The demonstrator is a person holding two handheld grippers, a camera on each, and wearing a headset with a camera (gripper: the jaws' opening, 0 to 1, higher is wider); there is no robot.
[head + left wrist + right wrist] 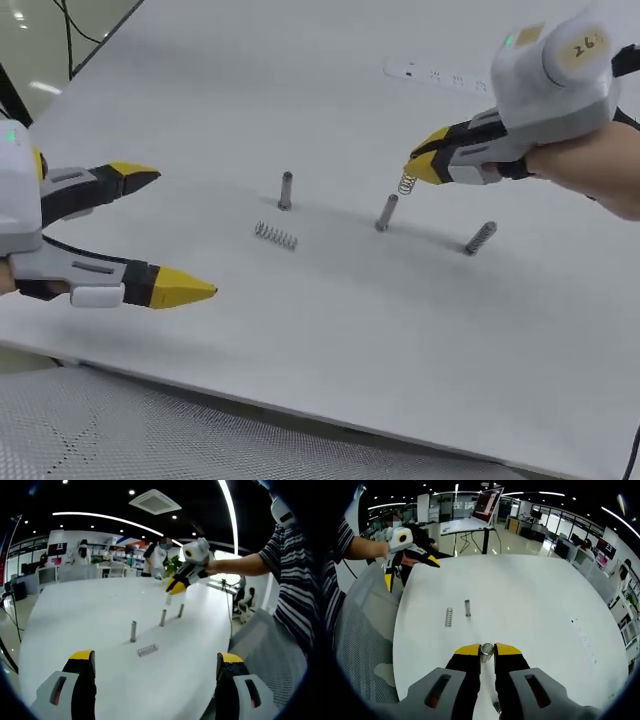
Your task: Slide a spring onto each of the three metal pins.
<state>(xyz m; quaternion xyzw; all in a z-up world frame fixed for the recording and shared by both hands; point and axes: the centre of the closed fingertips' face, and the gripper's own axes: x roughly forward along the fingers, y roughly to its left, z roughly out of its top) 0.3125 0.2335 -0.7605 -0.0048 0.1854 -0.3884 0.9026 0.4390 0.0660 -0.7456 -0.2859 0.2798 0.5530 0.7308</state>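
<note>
Three metal pins stand on the white table: a bare left pin [286, 190], a bare middle pin [386, 212], and a right pin [480, 238] wearing a spring. My right gripper [418, 170] is shut on a spring [406, 184] that hangs just above and right of the middle pin's top; its own view shows the spring [487, 650] between the yellow tips. Another loose spring [275, 235] lies flat in front of the left pin. My left gripper [165, 235] is open and empty, well left of the pins; its view shows the loose spring [147, 650].
A white power strip [435, 76] lies at the table's far side. The table's near edge [300, 415] runs along the bottom, with grey mesh below it. People and desks stand far behind the table in the left gripper view.
</note>
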